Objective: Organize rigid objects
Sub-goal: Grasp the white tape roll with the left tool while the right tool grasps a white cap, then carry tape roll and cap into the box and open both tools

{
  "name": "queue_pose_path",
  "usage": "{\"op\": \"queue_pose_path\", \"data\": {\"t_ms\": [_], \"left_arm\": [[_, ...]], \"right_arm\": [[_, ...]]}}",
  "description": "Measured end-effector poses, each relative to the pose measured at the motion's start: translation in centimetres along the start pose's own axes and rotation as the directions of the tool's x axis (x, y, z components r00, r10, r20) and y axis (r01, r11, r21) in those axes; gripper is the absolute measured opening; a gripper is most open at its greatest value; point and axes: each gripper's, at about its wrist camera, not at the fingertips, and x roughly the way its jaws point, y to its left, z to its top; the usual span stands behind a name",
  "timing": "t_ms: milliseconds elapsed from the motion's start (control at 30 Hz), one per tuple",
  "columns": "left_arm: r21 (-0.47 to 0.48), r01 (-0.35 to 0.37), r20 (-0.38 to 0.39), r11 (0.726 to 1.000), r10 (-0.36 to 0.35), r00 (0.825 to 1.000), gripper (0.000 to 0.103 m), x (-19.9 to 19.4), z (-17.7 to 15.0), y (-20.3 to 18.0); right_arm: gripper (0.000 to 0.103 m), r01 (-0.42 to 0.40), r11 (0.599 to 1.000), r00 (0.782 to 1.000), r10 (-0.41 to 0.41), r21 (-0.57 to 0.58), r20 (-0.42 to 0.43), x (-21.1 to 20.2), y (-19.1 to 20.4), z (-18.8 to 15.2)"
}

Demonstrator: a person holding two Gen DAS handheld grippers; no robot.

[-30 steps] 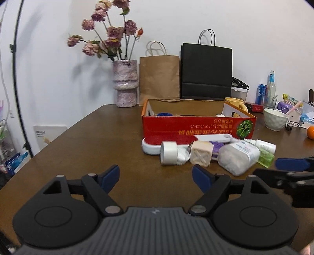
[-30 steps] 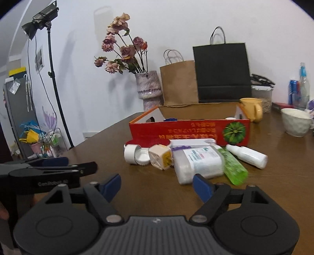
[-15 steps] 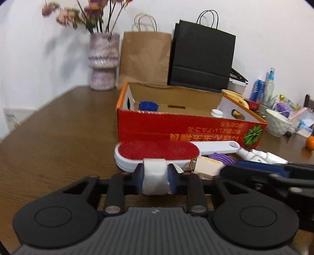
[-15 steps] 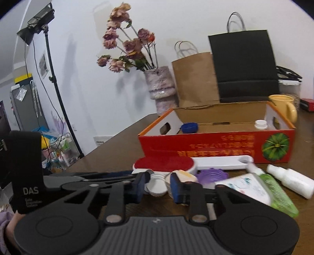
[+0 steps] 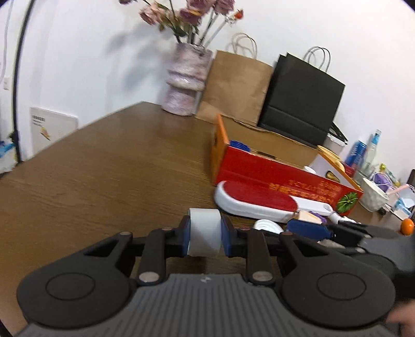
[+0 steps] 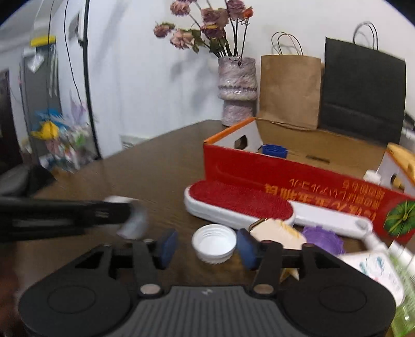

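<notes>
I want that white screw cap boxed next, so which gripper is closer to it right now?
Right. The right gripper is open with the white screw cap lying between its pads. The left gripper, shut on a white roll, sits off to the cap's left.

Lighting: bright, even, indoor; soft shadows of the dried pink flowers [image 5: 189, 15] fall on the white wall [image 5: 103, 51] behind. Fisheye bending at all edges, dark corners. Left-wrist view mostly sharp. Right-wrist view: motion blur left of the gripper, smearing the black left gripper [image 6: 129, 215] and clutter beyond.
</notes>
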Motion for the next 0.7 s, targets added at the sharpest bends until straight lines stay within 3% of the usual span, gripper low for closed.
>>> {"op": "queue_pose_path", "data": {"t_ms": [133,200,333,533,700], "left_arm": [[0.01,-0.022,0.011,1.0,0.022,1.0,0.024,-1.4,-0.4,0.2],[0.015,-0.036,0.01,0.999,0.036,0.999,0.024,-2.1,-0.7,0.2],[0.03,-0.055,0.046,0.998,0.054,0.997,0.024,-4.6,-0.9,-0.3],[0.066,-0.079,0.128,0.995,0.07,0.989,0.024,-9.4,-1.2,-2.1],[0.133,-0.078,0.201,0.988,0.05,0.978,0.024,-13.1,-2.3,-5.6]], "right_arm": [[0.049,0.008,1.0,0.999,-0.007,0.008,-0.032,1.3,0.2,0.2],[0.04,0.009,1.0,0.999,-0.008,0.015,-0.042,1.4,0.4,0.2],[0.04,0.013,1.0,1.0,-0.013,0.022,0.001,-0.3,1.0,-0.4],[0.039,0.033,0.999,0.993,-0.038,0.039,0.113,-7.7,1.0,-1.1],[0.039,0.108,0.991,0.968,-0.122,0.073,0.219,-16.5,-0.4,-3.8]]}}
